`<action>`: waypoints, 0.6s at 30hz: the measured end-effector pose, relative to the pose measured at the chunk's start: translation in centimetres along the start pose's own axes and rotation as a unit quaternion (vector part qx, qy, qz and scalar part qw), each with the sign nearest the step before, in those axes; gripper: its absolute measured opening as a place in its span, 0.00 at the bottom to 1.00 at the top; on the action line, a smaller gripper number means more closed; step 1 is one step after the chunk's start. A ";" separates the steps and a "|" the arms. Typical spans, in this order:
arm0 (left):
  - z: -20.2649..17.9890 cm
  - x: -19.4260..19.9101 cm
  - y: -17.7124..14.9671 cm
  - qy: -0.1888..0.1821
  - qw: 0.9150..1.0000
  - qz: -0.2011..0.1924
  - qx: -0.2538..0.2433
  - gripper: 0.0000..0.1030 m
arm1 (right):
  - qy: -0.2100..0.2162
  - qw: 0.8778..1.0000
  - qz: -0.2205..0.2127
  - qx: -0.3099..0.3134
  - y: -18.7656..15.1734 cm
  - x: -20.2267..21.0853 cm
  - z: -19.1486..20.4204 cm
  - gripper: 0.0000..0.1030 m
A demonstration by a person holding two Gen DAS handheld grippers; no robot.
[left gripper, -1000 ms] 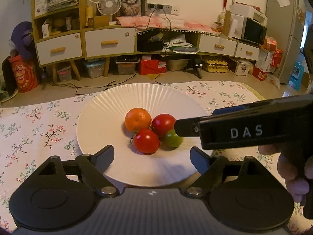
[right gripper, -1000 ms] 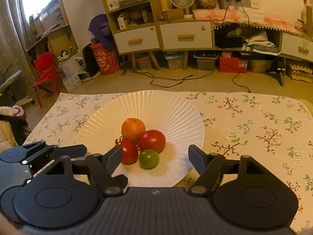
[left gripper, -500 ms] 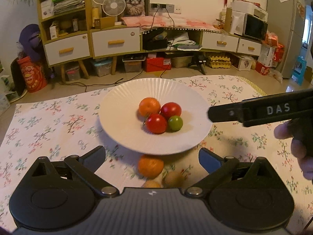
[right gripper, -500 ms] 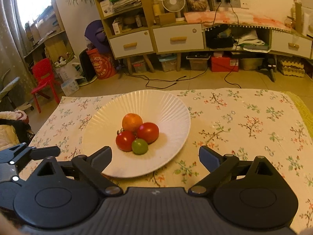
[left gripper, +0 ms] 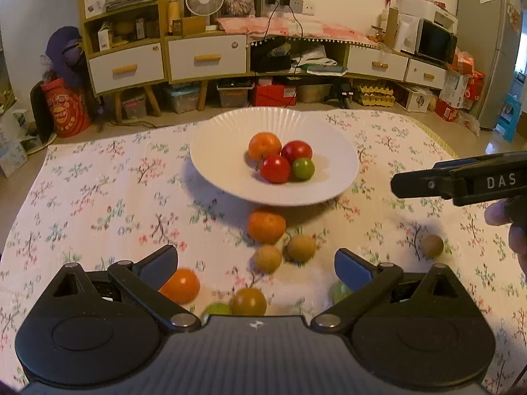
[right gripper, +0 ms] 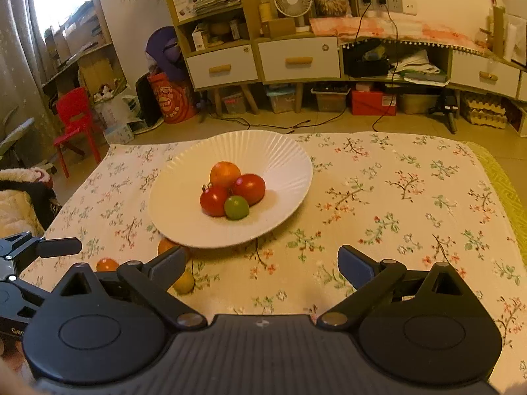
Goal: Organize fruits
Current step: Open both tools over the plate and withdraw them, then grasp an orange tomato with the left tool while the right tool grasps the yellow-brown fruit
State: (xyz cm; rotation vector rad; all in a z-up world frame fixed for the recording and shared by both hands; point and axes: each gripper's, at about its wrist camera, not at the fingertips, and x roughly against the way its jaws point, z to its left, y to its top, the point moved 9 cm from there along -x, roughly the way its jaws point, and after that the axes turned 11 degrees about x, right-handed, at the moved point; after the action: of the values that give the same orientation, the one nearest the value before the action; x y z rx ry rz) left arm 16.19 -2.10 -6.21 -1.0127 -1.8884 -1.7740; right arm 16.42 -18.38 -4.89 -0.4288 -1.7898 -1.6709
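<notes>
White letters "DAS" on the side of the black right tool [left gripper: 461, 181]. "Ge…" cut off on left tool [right gripper: 19, 296].

I have pulled both grippers back from the white plate [left gripper: 342, 168], so it looks smaller and farther away now. My left gripper [left gripper: 256, 265] has opened wider, with nothing between its jaws. My right gripper [right gripper: 262, 263] has just been opening too, and it is empty. More fruit has come into view on the flowered cloth [left gripper: 98, 197]: an orange [left gripper: 266, 225], small brown fruits [left gripper: 300, 247] and others.
</notes>
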 end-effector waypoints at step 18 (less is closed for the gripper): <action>1.3 1.3 -5.7 0.000 0.997 0.020 0.069 0.99 | 0.008 0.998 0.023 0.057 -5.4 1.6 0.4 0.98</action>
State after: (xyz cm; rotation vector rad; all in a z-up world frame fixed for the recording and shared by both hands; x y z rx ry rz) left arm 11.60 -0.23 -9.57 -0.9929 -1.9458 -1.5964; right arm 11.76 -19.05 -7.99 -0.4019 -1.8391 -1.5266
